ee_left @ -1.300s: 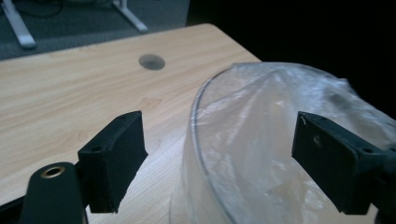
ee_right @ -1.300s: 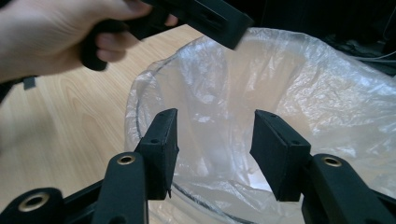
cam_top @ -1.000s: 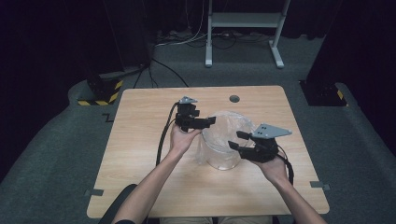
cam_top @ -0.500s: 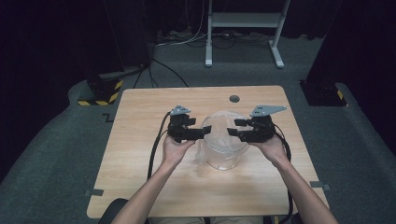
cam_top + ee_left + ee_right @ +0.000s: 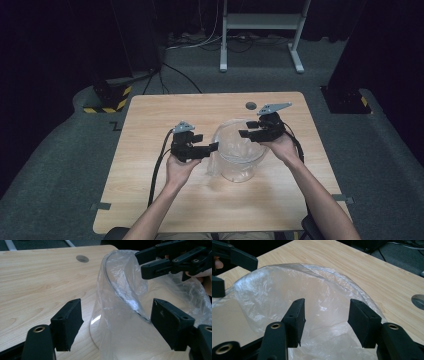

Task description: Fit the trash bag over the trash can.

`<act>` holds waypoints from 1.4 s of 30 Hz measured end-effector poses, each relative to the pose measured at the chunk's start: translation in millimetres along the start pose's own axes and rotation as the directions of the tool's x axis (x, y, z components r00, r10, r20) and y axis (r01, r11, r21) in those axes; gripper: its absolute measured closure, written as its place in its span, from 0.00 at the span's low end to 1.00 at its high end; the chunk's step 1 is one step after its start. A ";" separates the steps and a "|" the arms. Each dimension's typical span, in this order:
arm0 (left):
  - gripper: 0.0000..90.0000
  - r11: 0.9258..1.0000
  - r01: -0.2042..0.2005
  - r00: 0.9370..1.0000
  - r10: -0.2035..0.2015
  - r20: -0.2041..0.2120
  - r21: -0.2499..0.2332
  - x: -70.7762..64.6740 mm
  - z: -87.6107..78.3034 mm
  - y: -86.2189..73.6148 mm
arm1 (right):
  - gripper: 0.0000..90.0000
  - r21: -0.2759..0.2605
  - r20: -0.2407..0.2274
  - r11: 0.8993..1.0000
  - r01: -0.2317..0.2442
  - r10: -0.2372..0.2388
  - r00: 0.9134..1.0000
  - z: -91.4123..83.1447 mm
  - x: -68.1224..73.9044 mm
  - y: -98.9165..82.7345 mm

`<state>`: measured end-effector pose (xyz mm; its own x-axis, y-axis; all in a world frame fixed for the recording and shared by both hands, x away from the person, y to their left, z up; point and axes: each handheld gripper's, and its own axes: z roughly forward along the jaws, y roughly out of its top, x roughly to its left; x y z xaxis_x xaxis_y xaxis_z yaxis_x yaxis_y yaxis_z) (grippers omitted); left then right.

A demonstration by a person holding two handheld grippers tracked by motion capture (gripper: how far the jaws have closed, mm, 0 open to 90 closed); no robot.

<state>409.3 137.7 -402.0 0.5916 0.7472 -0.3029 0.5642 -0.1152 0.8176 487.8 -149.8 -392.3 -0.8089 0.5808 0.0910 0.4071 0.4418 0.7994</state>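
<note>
— Jaws on the left gripper (image 5: 115,327) have just been closing a little, yet they are standing apart, straddling the near-left wall of the clear container (image 5: 239,167) where the plastic bag (image 5: 235,145) is draping over the rim. Neither pad is pressing on anything.

— And the right gripper (image 5: 325,322)?

— Its jaws are gaping about halfway and gripping nothing, hovering over the bag's far-right edge and pointing into the lined opening. The container itself is sitting mid-table on the wooden table (image 5: 150,200), right of centre, with the round hole (image 5: 251,106) lying beyond it.

— What is worrying you from here?

— I am thinking the film is the trouble. It is thin and crinkled, and if the left jaws are clamping both the hard rim and the film, the container could be tipping or sliding toward the left when the hand pulls. If the right jaws are pinching only loose film, the bag could be lifting off the rim instead of stretching over it.

— Tearing?

— Possibly, if both hands are pulling apart at once.
</note>
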 end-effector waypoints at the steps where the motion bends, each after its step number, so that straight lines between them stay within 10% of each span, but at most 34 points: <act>1: 0.28 1.000 -0.005 1.000 0.005 -0.002 0.000 -0.1 0.1 0.0 | 0.51 0.004 0.008 1.000 0.011 -0.011 1.000 0.7 1.6 0.1; 14: 0.28 0.999 -0.020 1.000 0.020 0.008 -0.045 -2.7 1.1 6.8 | 0.49 -0.137 0.004 0.990 0.031 -0.030 1.000 -21.2 9.0 -3.3; 42: 0.31 0.993 -0.049 0.997 0.042 -0.069 -0.110 19.5 -4.2 12.3 | 0.48 -0.251 0.113 0.960 -0.121 0.153 0.982 -77.5 -3.2 -56.1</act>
<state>425.3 153.6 -395.7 0.5737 0.7849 -0.2339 0.4672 -0.0791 0.8806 434.7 -229.5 -391.4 -0.6834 0.7156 0.1446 0.3826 0.1824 0.9057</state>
